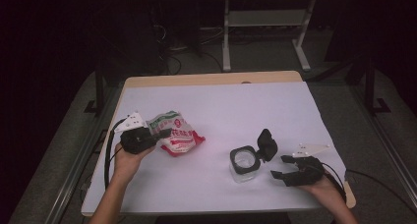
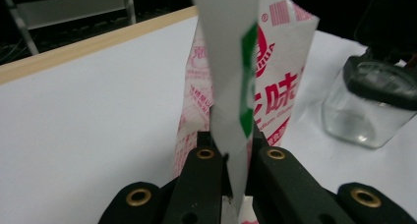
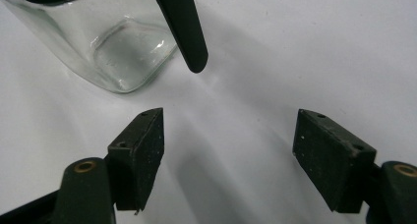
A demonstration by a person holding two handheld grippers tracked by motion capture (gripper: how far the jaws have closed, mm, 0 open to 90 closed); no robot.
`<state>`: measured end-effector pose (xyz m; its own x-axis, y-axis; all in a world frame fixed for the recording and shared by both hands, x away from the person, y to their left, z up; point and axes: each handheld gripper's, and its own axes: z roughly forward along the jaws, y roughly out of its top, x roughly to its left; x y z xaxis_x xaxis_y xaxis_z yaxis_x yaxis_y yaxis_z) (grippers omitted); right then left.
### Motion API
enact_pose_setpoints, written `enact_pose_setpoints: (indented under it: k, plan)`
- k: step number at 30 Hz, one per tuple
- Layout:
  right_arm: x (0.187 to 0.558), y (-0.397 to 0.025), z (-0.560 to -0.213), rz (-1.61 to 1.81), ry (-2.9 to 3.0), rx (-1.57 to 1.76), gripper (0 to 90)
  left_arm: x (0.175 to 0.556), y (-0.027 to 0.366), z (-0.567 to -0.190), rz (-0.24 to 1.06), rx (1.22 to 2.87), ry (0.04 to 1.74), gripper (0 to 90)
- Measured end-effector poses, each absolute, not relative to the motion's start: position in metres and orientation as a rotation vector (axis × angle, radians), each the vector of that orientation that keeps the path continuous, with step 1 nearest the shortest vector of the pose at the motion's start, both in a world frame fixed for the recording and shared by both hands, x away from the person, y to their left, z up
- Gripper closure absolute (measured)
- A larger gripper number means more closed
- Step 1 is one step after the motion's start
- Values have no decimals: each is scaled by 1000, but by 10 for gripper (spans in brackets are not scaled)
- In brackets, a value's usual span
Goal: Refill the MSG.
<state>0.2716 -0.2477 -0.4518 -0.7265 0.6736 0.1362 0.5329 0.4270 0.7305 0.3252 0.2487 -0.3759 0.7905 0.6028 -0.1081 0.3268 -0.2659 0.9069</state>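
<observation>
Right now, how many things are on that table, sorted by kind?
Snack packets: 1, the red-and-white packet, pinched in the left hand-held gripper.
Glass jars: 1, the jar with its black lid flipped open.
Total: 2.

Partly hidden and cut-off things around a snack packet and a glass jar on a white table.

In the left gripper view, the packet runs off the top edge, its lower end is hidden behind the left gripper, and its red print is too blurred to read. The glass jar there is cut by the right edge, its lid a dark blur. In the right gripper view, the jar's top runs off the upper edge, and the hinged lid shows as a black tab. In the high view, the table fades into darkness beyond its far edge.
</observation>
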Motion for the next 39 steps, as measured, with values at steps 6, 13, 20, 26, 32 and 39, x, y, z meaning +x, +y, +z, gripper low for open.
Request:
enact_pose_setpoints:
  k: [6, 13, 20, 26, 32, 39]
  plan:
    - [271, -247, -451, 1188, 2495, 1062, 274, 321, 249, -369, 305, 1838, 708, 900]
    - [269, -248, -446, 1183, 2492, 1057, 274, 315, 251, -361, 289, 1835, 701, 900]
    - [261, -248, -433, 1185, 2502, 1030, 288, 308, 250, -353, 278, 1813, 703, 900]
    - [254, -251, -431, 1181, 2542, 1013, 519, 303, 249, -349, 270, 1791, 687, 900]
    - [248, -243, -429, 1168, 2626, 919, 894, 300, 247, -344, 250, 1777, 677, 900]
    - [241, -230, -429, 1167, 2713, 828, 900, 297, 241, -339, 238, 1769, 666, 900]
